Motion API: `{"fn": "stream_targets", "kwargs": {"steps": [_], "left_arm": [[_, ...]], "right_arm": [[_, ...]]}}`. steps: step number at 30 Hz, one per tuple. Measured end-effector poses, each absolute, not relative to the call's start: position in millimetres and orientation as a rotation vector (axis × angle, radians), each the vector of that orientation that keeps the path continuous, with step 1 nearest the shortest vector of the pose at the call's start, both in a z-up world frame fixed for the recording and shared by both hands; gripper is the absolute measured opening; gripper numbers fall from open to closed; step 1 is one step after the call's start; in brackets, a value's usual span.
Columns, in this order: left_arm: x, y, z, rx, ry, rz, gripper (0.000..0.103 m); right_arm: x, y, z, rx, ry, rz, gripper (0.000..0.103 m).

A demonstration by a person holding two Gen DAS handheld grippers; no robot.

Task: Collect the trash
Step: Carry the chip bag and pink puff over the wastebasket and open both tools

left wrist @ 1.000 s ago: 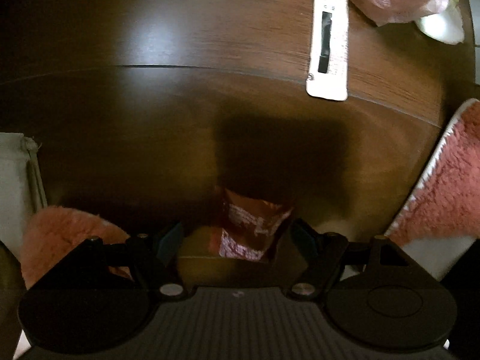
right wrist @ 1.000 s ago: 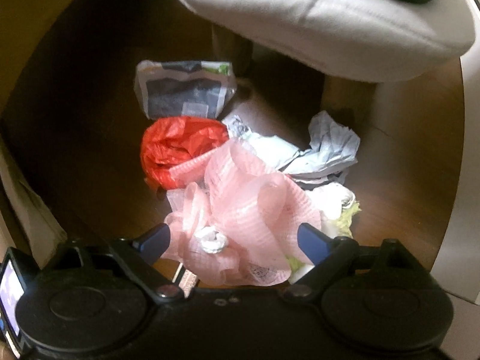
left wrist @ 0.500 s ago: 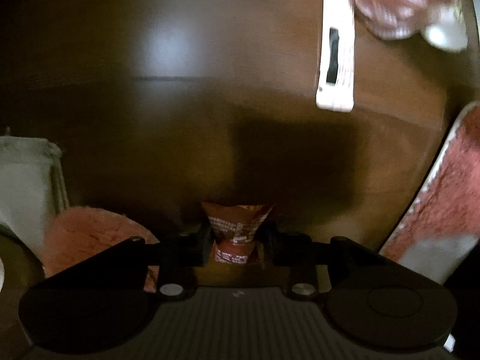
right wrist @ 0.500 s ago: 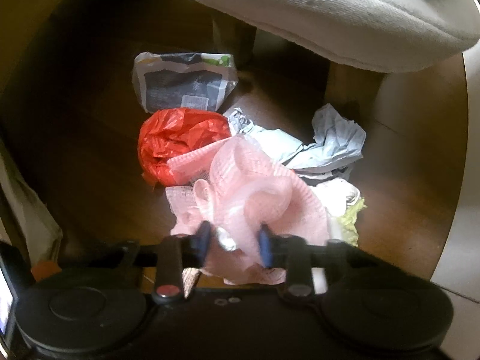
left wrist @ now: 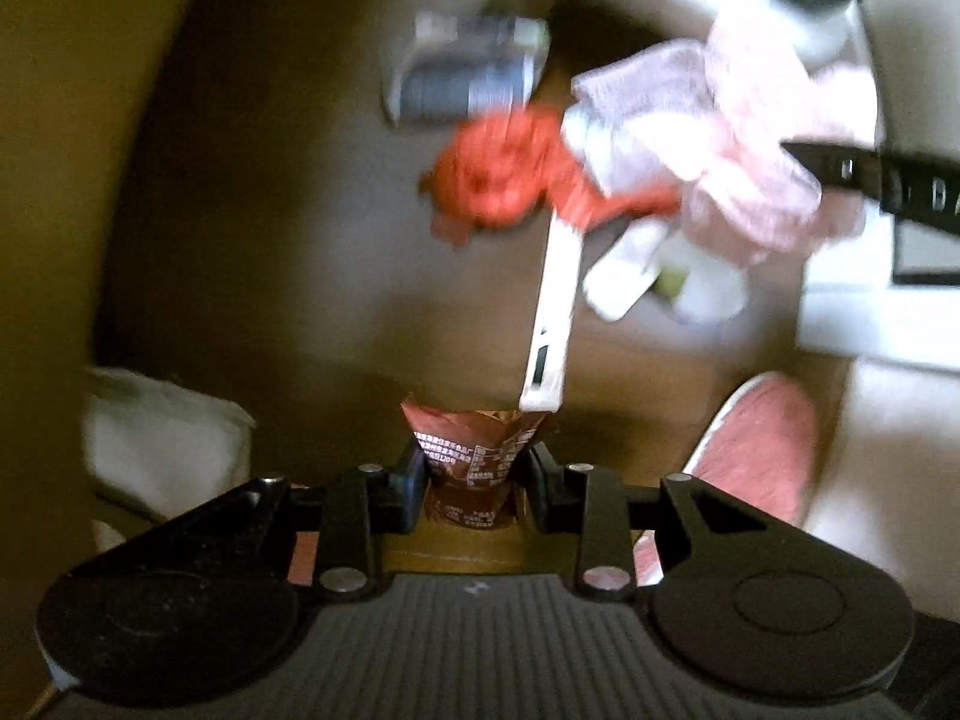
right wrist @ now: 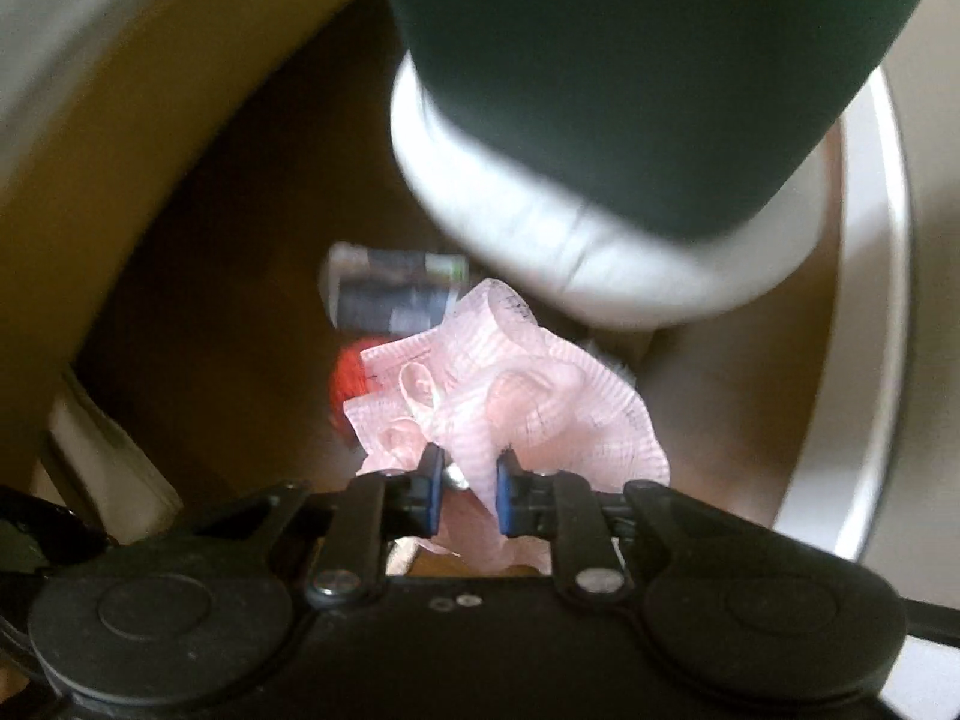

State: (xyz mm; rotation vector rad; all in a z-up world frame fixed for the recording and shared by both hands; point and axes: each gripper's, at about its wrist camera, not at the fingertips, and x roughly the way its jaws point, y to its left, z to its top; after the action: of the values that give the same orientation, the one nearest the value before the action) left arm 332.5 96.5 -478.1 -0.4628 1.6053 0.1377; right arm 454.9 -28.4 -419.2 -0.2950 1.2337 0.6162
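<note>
the left gripper point(left wrist: 474, 483) has its jaws clamped on a brown printed wrapper point(left wrist: 471, 450), held above the dark wooden floor point(left wrist: 270, 210). the right gripper point(right wrist: 470, 489), jaws just closing, pinches a pink mesh foam net point(right wrist: 516, 384) lifted over a red bag point(right wrist: 348, 384) and a grey packet point(right wrist: 396, 300).

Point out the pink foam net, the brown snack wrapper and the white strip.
pink foam net point(right wrist: 516, 396): right wrist view, ruffled middle.
brown snack wrapper point(left wrist: 471, 456): left wrist view, printed face.
white strip point(left wrist: 555, 312): left wrist view, mid-length.
</note>
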Motion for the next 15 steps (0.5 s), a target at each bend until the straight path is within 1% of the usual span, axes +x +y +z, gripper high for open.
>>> {"fn": "stream_targets", "kwargs": {"steps": [7, 15], "left_arm": [[344.3, 105.5, -367.9, -0.426, 1.439, 0.123, 0.032], [347.9, 99.6, -259.6, -0.359, 1.256, 0.130, 0.032]], "right_arm": [[423.1, -50.1, -321.3, -0.155, 1.139, 0.543, 0.015], [380.7, -65.4, -233.6, -0.151, 1.011, 0.521, 0.015]]}}
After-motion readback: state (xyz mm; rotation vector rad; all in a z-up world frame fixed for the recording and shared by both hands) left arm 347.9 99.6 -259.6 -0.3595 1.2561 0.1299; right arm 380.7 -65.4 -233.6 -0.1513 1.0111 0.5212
